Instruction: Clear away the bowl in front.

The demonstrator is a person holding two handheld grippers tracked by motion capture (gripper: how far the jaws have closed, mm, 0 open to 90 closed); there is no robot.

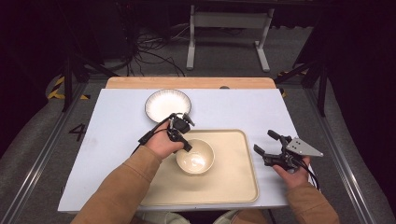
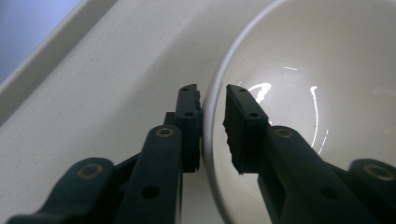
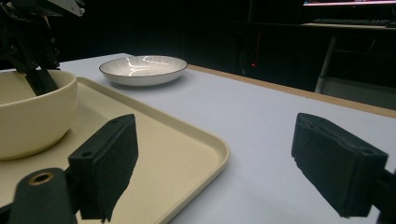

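The bowl (image 1: 195,156) is set on the tray (image 1: 233,186), its rim between the slightly parted jaws of the left gripper (image 2: 212,109). The right gripper (image 1: 265,143) is held wide and empty. The plate (image 1: 168,105) is not yet moved.

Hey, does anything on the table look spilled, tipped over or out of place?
Nothing stands out. The bowl sits upright and empty on the tray, its rim between the left gripper jaws. The plate lies flat on the table. No spills.
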